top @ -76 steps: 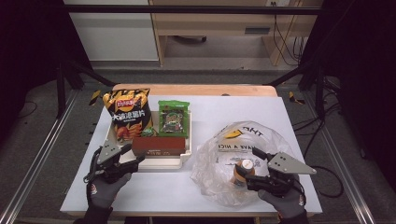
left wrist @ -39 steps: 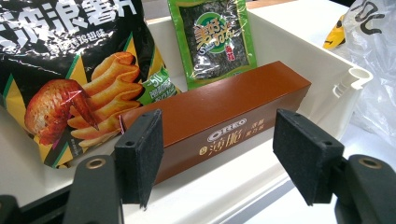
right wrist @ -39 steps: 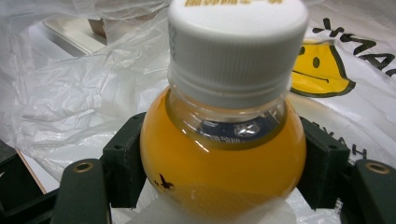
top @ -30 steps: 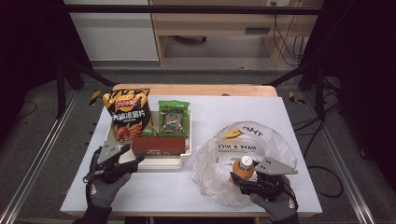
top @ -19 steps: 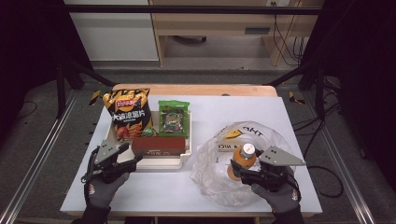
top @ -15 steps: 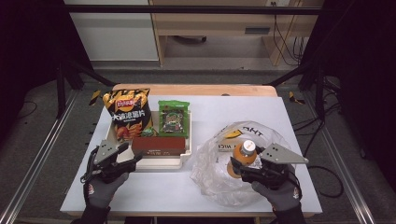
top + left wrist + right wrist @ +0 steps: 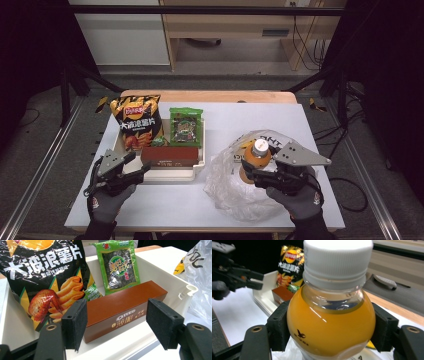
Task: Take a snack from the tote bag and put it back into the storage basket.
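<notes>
Two grippers in play, both near my edge of the table. Right gripper is clamped on the orange juice bottle, pads pressed vs both sides of its round body, white cap up; in the right gripper view the bottle stands upright btwn the jaws. I've got it lifted out of the clear plastic bag, which lies crumpled under & around it on the right half of the table. Left gripper has jaws apart, nothing btwn the pads; it sits at the front left corner of the white tray, can't tell if touching. In the left gripper view the jaws frame the brown Oreo box, apart from it. That box lies along the tray's near side. Behind it, propped up: chips bag on the left, green seaweed pack just beside it on the right. Farther back, wooden table edge, then floor & a cabinet
</notes>
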`<action>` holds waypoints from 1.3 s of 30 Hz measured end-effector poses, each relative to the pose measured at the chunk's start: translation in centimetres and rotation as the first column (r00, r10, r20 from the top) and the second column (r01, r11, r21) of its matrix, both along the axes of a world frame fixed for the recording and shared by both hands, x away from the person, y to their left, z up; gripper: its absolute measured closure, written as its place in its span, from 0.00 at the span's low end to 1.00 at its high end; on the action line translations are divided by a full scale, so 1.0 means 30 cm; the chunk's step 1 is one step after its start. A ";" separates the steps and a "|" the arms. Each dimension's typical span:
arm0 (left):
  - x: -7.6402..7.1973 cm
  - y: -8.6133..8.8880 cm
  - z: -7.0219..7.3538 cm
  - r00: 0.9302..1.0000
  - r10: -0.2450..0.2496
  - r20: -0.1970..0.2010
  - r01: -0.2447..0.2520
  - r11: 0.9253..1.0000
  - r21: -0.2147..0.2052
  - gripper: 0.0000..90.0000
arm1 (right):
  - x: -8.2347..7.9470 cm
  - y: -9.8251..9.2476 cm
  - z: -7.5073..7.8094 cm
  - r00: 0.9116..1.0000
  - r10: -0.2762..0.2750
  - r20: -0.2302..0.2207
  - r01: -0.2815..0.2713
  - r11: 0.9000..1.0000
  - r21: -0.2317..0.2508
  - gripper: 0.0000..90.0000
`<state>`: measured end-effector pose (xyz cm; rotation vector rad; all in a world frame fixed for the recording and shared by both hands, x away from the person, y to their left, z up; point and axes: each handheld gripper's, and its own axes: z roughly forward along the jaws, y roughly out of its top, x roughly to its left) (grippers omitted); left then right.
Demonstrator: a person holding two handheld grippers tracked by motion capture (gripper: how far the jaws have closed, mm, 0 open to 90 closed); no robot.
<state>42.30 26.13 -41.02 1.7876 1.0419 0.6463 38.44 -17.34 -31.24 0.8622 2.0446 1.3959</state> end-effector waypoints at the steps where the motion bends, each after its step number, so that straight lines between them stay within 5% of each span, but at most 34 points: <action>1: 0.000 0.000 0.000 1.000 0.000 0.000 0.000 1.000 0.000 0.37 | 0.000 0.003 0.010 1.000 0.004 0.003 -0.004 1.000 0.004 0.34; 22: -0.004 0.043 0.026 1.000 0.023 0.018 -0.023 0.999 -0.033 0.36 | 0.038 0.196 0.145 0.994 0.099 0.045 -0.099 0.995 0.006 0.34; 39: -0.010 0.084 0.041 0.998 0.052 0.035 -0.050 0.998 -0.047 0.36 | 0.064 0.469 0.027 0.978 0.208 -0.020 -0.209 0.978 -0.023 0.34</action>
